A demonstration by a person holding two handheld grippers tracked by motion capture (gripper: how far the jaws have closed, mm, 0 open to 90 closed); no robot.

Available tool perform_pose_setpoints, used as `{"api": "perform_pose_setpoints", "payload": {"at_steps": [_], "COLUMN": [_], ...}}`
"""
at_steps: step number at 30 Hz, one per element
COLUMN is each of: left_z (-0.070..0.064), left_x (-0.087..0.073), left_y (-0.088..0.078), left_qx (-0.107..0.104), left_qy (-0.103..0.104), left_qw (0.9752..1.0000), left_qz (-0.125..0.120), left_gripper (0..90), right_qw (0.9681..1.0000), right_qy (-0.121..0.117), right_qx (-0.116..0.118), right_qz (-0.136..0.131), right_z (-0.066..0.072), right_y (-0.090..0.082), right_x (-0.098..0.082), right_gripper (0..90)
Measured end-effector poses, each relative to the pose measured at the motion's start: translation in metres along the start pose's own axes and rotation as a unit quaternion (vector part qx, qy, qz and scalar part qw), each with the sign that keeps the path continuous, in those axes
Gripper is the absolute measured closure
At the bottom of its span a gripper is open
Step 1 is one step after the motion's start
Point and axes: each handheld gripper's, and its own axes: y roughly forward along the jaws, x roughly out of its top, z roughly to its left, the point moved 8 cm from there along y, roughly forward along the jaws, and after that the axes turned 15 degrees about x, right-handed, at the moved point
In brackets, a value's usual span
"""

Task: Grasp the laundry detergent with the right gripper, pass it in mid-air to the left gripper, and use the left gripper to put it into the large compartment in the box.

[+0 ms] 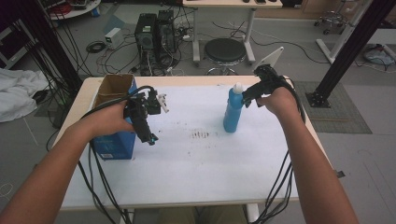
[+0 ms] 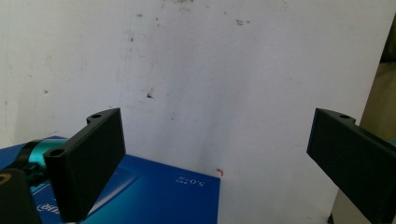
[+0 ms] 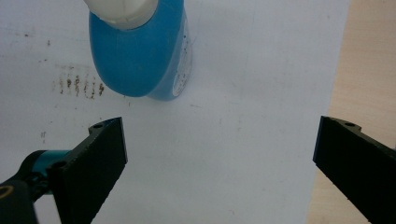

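White sheet (image 1: pixel 187 158) stained mid-table; stool (image 1: pixel 225 50), computer towers (image 1: pixel 154 32) behind.

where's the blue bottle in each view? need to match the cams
High view: blue bottle stands upright right of centre on the white sheet, beside the right hand-held gripper.
Left gripper view: not in it.
Right gripper view: top left, above the open jaws.
Shared landmark: the brown smudge marks beside the bottle.
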Motion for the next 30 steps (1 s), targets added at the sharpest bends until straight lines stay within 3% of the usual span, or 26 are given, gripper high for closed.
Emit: {"api": "perform_pose_setpoints", "payload": {"at_steps": [7, 12, 22, 30], "left_z": [0.0, 0.001, 0.003, 0.003], "left_x": [-0.001, -0.002, -0.005, -0.008], "left_y": [0.0, -0.001, 0.0, 0.002], "left_qx": [-0.001, 0.0, -0.002, -0.003], "left_qy": [0.003, 0.004, 0.005, 0.002], "left_qw": [1.0, 1.0, 1.0, 1.0], "left_qz": [-0.002, -0.006, -0.005, -0.004], "left_gripper": [4.3, 4.3, 4.3, 4.3], "right_qw": [0.9999, 0.9996, 0.9984, 0.9958], "right_qy": [0.008, 0.012, 0.025, 0.027], "right_qx": [-0.002, 0.007, 0.012, 0.015], "right_qz": [-0.012, -0.024, -0.05, -0.086], "right_z": [0.006, 0.02, 0.028, 0.029], "right_y": [0.008, 0.023, 0.041, 0.053], "right_x": [0.0, -0.001, -0.001, -0.002], "right_gripper": [1.8, 1.8, 1.8, 1.8]}}
